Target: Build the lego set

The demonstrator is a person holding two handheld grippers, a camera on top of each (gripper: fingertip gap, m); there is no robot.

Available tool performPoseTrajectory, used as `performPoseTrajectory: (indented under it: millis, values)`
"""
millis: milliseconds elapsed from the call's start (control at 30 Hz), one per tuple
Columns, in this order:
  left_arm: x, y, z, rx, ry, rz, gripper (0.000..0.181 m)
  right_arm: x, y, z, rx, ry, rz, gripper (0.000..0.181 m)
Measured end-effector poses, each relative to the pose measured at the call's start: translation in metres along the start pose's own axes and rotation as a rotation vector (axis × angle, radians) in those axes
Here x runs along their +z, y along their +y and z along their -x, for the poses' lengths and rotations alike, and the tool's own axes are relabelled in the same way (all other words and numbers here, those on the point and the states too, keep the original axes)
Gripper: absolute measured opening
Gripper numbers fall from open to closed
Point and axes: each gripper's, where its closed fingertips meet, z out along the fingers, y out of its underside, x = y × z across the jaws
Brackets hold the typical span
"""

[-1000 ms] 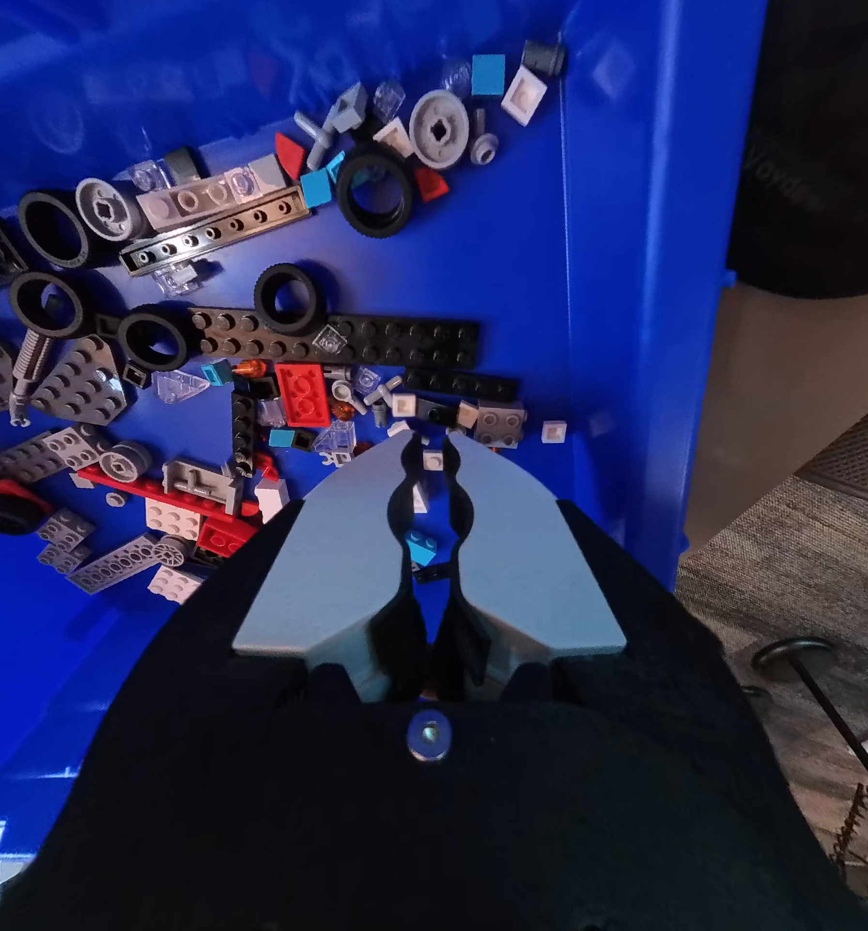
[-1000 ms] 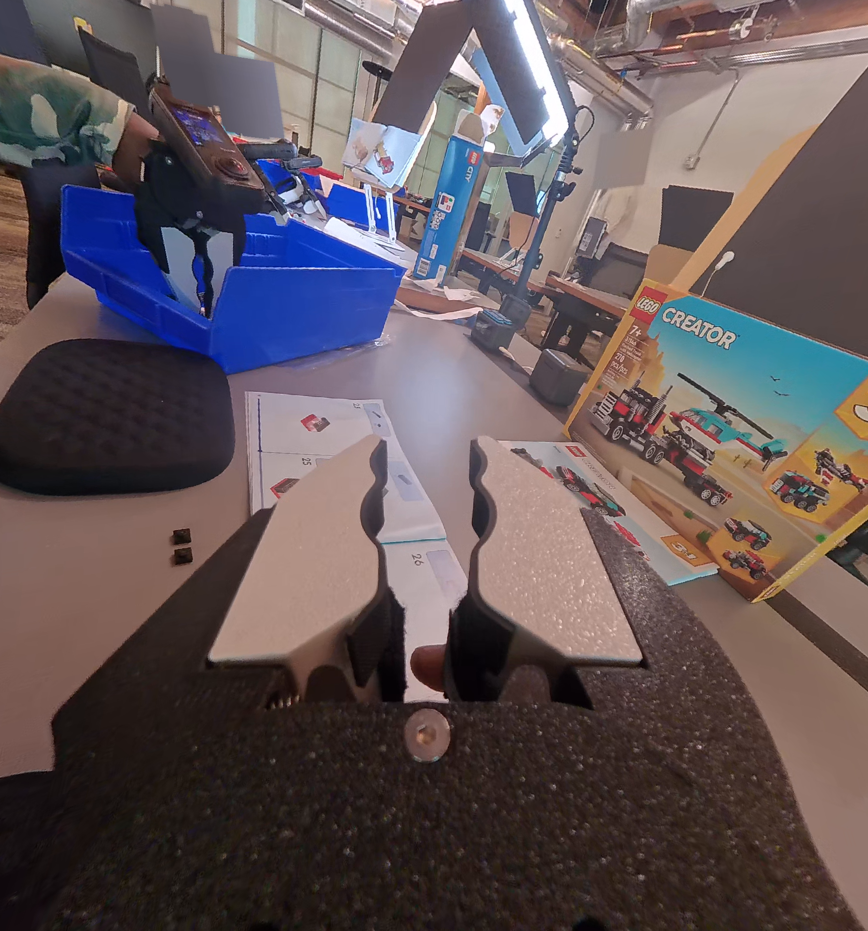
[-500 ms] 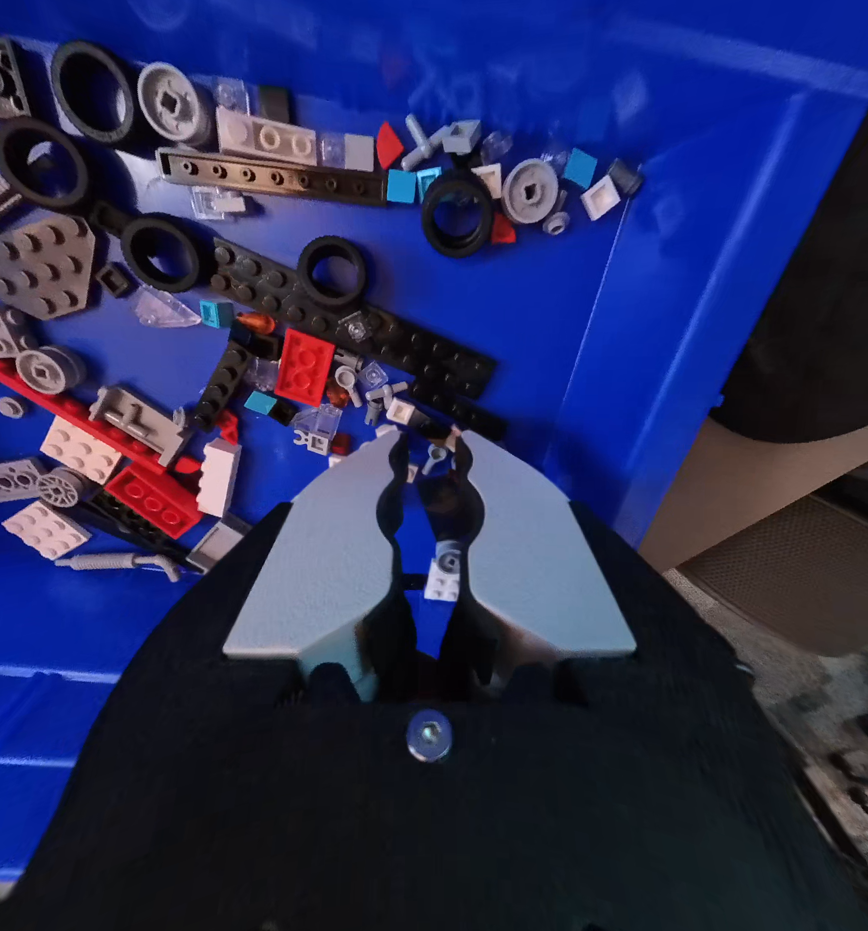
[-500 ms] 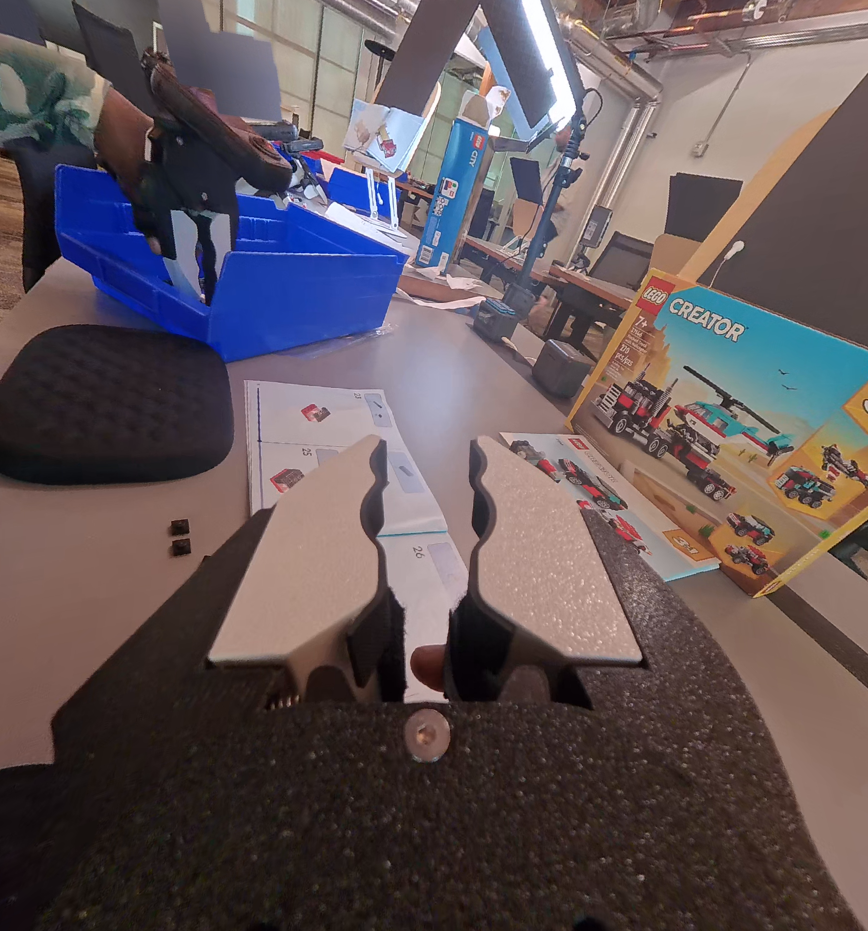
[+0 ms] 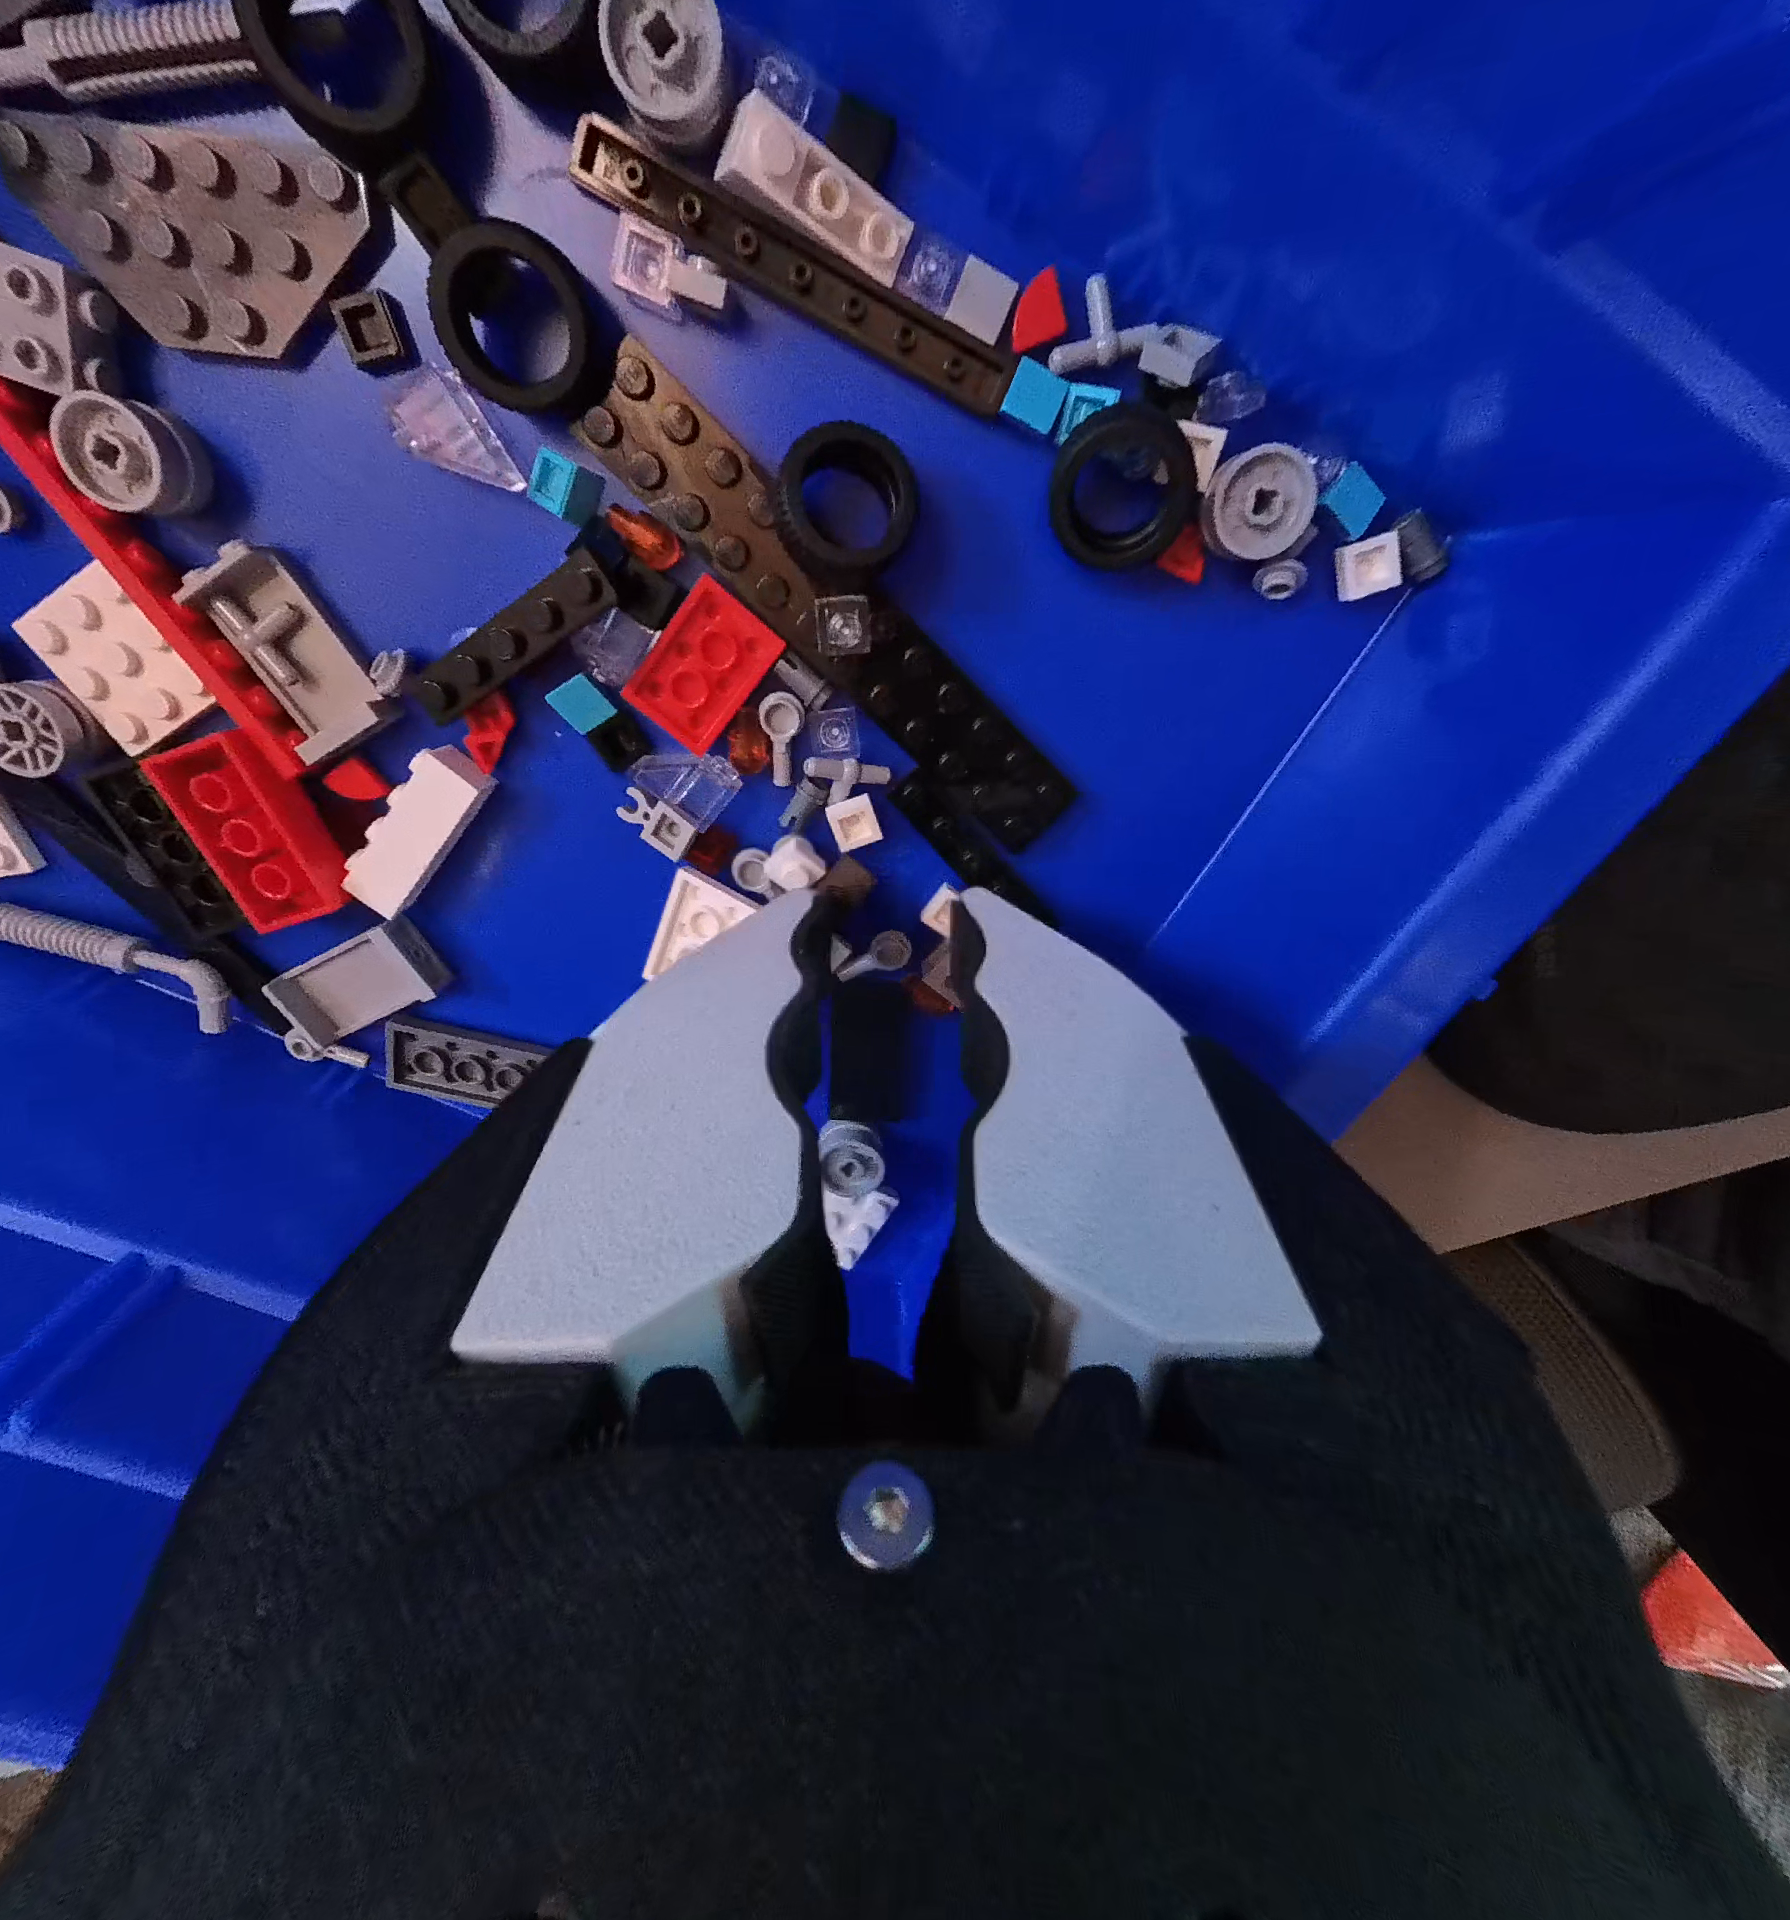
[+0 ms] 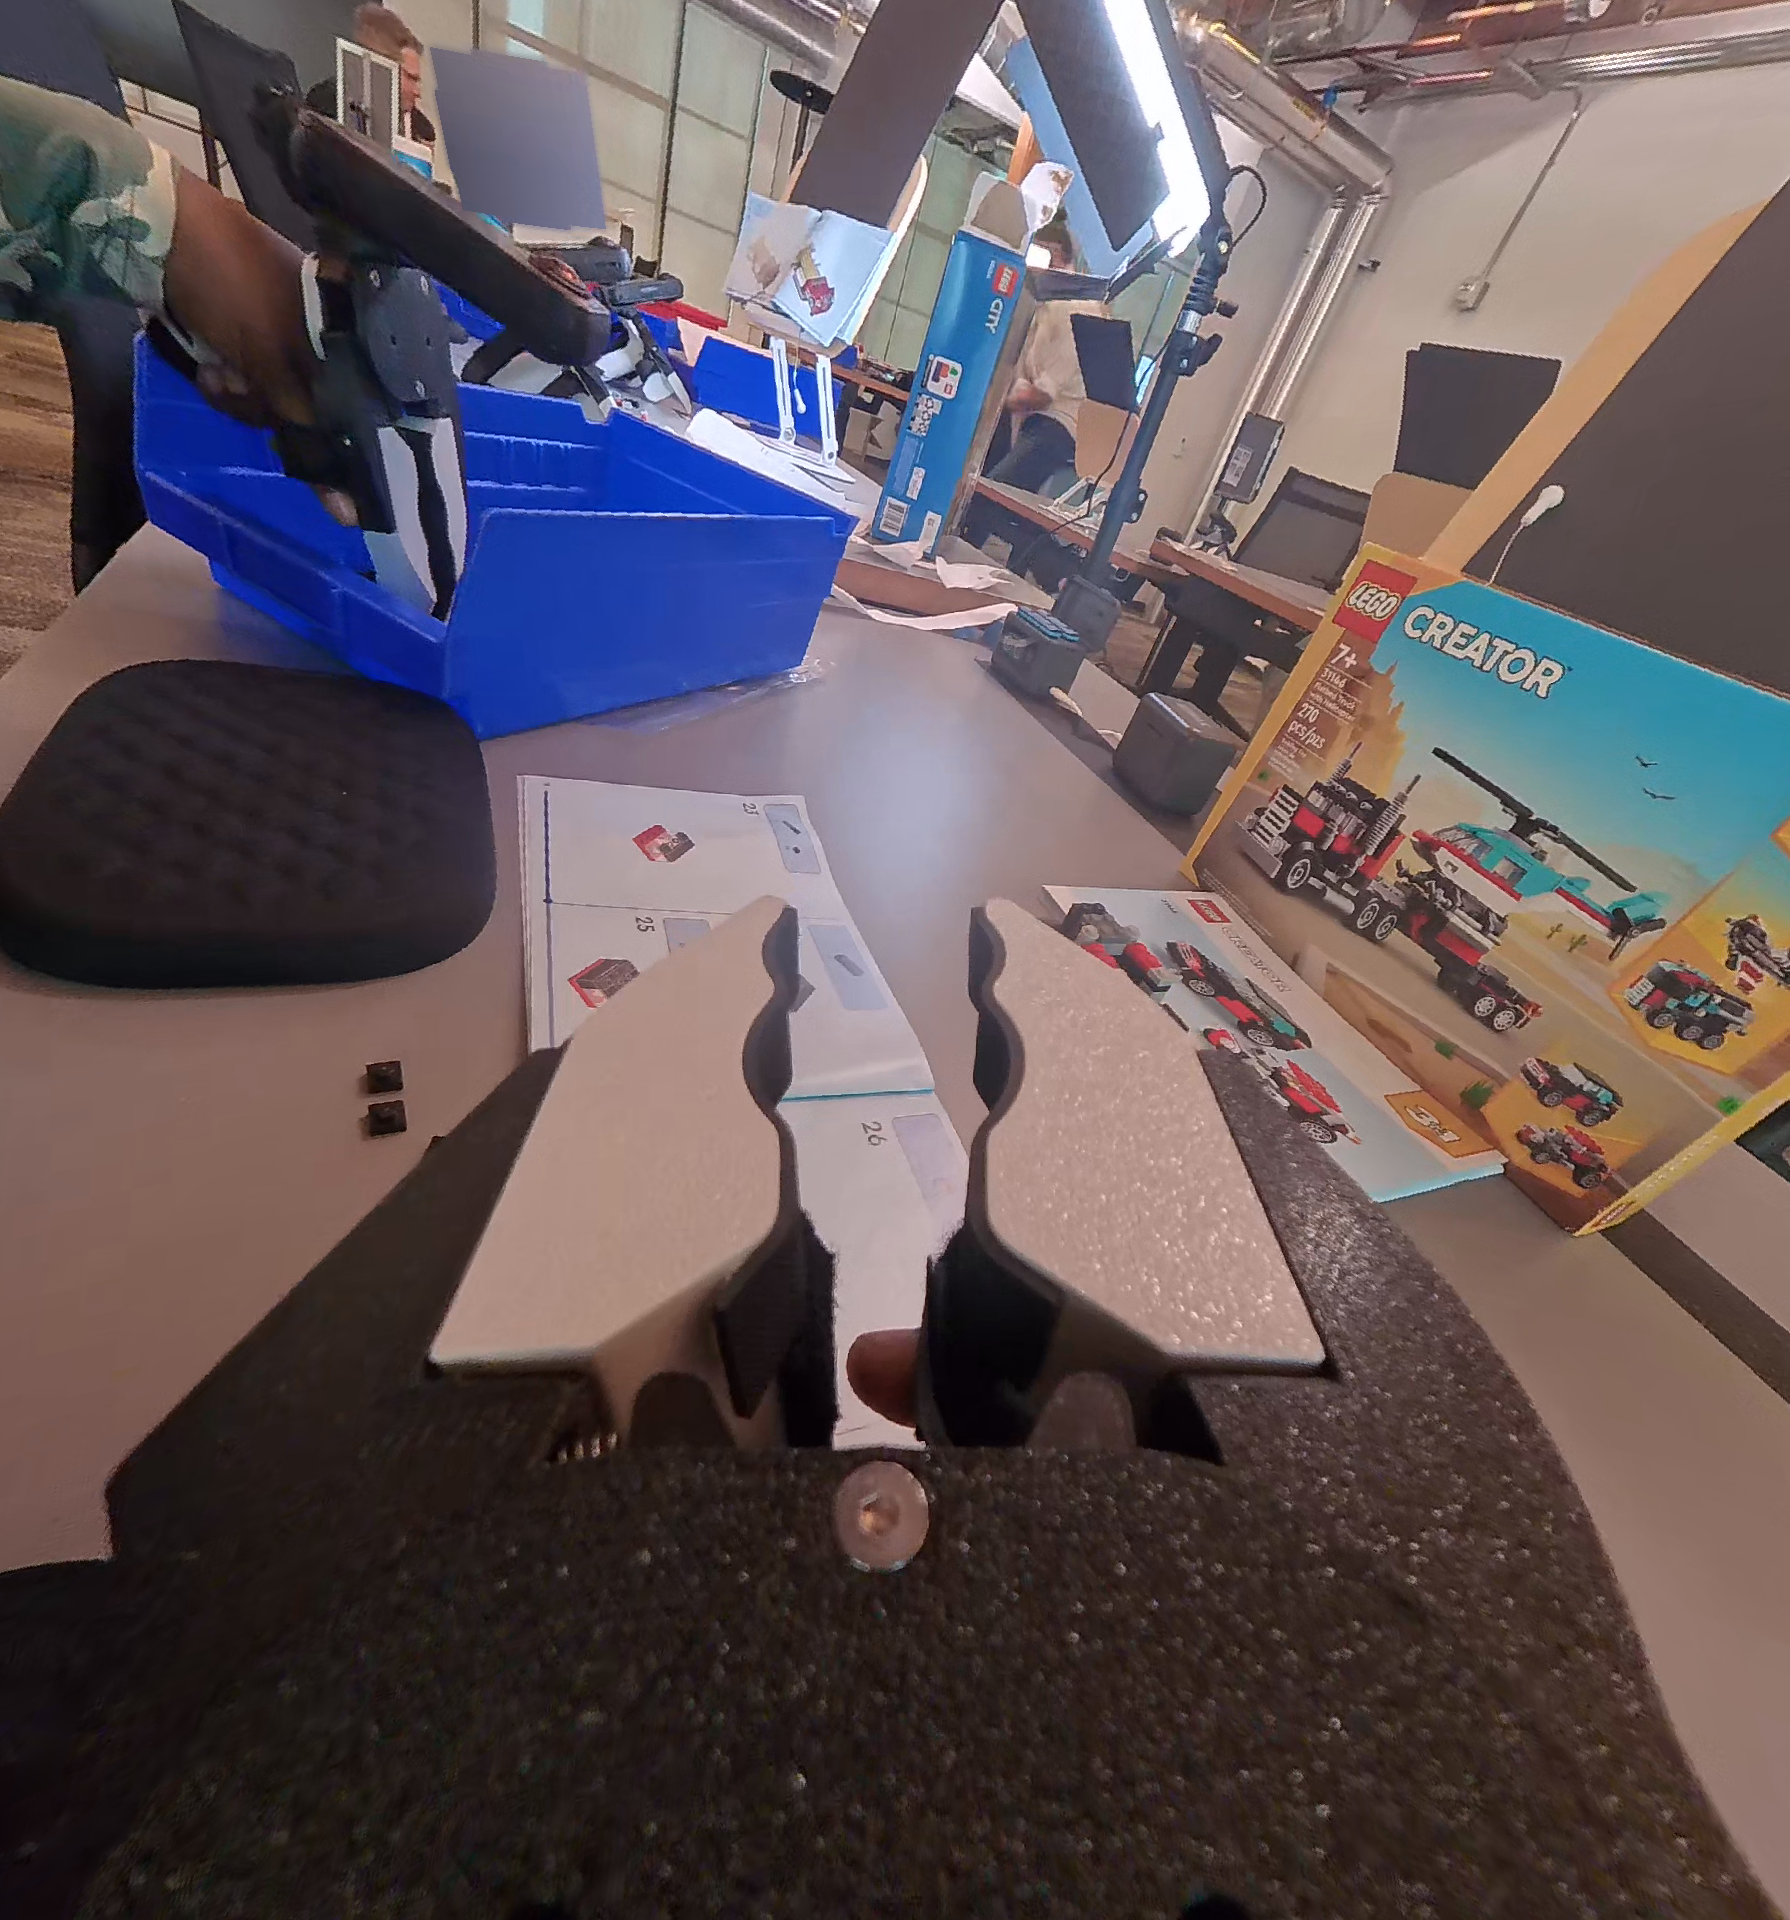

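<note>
My left gripper [image 5: 891, 920] is open with a narrow gap, low inside the blue bin [image 5: 1286, 727], empty. Between its fingers lie a small black piece [image 5: 865, 1039], a grey round piece [image 5: 849, 1158] and a white piece [image 5: 860, 1216] on the bin floor. Ahead are a red 2x2 plate [image 5: 702, 662], a long black plate [image 5: 818, 613], black tyres [image 5: 847, 507] and several other loose parts. My right gripper [image 6: 880, 914] is open and empty above the open instruction booklet [image 6: 683, 883]. The right wrist view shows the left gripper [image 6: 423, 582] dipping into the bin [image 6: 642, 603].
On the grey table are a black cushioned pad [image 6: 236, 821], two tiny black pieces [image 6: 384, 1096], a second booklet [image 6: 1234, 1018] and the set's box [image 6: 1525, 883] standing at the right. A light stand [image 6: 1151, 436] and other desks are behind. My right tips are about 40 cm from the red 2x2 plate [image 5: 702, 662], my left tips only 4 cm.
My left gripper has swung left and dropped closer to the bin floor, so the parts look larger and turned. My right gripper has stayed almost still and open.
</note>
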Motion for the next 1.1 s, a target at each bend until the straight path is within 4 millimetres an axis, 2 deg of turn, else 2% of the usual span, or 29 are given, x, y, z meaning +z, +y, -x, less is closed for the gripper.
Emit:
performPoseTrajectory:
  millis: [233, 333, 600, 900, 1000, 1100]
  values:
    - [-0.008, 0.007, 0.005, 0.099, -0.056, 0.056, 0.018, 0.001, 0.003, 0.001, 0.0, -0.009, 0.013, 0.032]
    - [-0.013, 0.001, 0.01, 0.147, -0.085, 0.028, 0.011, 0.001, 0.003, 0.002, 0.001, -0.015, 0.017, 0.032]
    - [0.001, -0.001, 0.007, 0.083, -0.002, 0.033, 0.006, 0.001, 0.005, 0.002, -0.007, -0.01, 0.03, 0.032]
    - [0.004, 0.001, 0.008, 0.122, 0.009, 0.066, 0.007, 0.002, 0.007, 0.003, -0.011, -0.019, 0.04, 0.032]
    - [0.004, 0.004, 0.014, 0.155, -0.04, 0.095, 0.013, 0.002, 0.007, 0.003, -0.01, -0.019, 0.041, 0.032]
    - [0.007, 0.005, 0.009, 0.171, -0.021, 0.098, 0.012, 0.002, 0.007, 0.004, -0.01, -0.021, 0.042, 0.032]
